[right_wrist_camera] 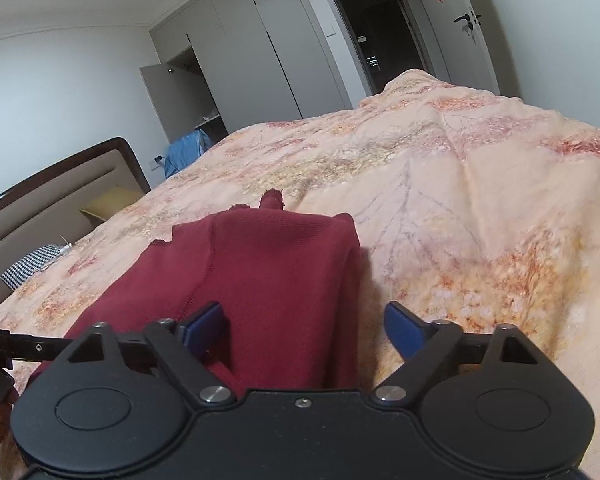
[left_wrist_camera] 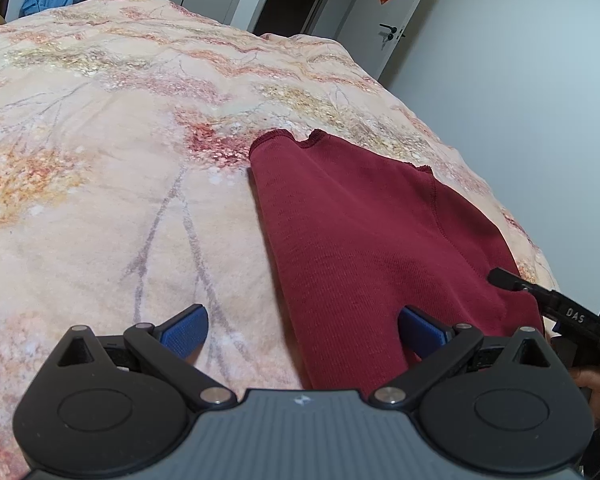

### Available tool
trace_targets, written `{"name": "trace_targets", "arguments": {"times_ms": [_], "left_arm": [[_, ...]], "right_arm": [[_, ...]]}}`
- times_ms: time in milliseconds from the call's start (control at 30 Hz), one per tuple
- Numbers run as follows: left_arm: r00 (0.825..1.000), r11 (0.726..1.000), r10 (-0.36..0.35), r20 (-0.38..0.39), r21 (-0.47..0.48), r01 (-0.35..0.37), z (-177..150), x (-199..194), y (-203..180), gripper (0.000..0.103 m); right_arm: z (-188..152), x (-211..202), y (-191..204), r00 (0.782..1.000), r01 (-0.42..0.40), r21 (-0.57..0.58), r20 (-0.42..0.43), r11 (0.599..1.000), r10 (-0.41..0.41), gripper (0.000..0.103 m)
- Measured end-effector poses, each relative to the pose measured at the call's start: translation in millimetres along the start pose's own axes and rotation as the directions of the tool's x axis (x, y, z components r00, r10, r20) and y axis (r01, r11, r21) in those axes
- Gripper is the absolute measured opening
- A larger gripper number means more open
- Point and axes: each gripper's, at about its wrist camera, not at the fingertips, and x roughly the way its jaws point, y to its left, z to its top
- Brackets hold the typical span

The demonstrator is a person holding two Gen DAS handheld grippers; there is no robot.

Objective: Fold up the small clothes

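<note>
Beside red garment, "DAS"-marked right tongs

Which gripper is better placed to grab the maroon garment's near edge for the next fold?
Probably the right gripper: its open jaws hover directly over the maroon garment. The left gripper, also open, sits mostly over the floral blanket beside it.

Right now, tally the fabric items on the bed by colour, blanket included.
Dark red: 1, folded garment
Peach floral: 1, blanket
Black-and-white checked: 1, cloth near the headboard
Yellow: 1, pillow
Total: 4
</note>
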Motion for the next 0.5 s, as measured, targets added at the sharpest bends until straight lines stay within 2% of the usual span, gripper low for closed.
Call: {"name": "trace_targets", "arguments": {"times_ms": [67,200,267,367,467,500], "left_arm": [[1.0,1.0,-0.003,0.0,0.0,0.003,0,1,0,0.103],[1.0,1.0,-0.022,-0.007,0.003,0.022,2,2,-2,0.102],[0.999,0.999,-0.044,-0.014,-0.004,0.044,3,3,-3,0.099],[0.996,0.997,-0.081,-0.021,-0.02,0.081,4,3,-4,0.087],[0.992,0.991,-0.122,-0.029,-0.059,0.12,5,3,-5,0.067],[0.993,0.992,-0.112,-0.029,-0.059,0.111,6,2,-7,0.065]], "right_arm": [[-1,-1,3,1.0,-0.018,0.002,0.001,1.0,0.018,0.057],[-4,-5,12,1.0,-0.002,-0.008,0.015,1.0,0.002,0.04],[-4,-7,16,0.999,0.026,-0.005,0.022,1.0,-0.026,0.028],[-4,-10,23,0.998,0.063,-0.014,0.026,0.998,-0.063,0.02],[-3,-13,35,0.994,0.104,-0.049,0.035,0.993,-0.102,0.019],[-4,-15,40,0.993,0.113,-0.064,0.042,0.992,-0.111,0.018]]}}
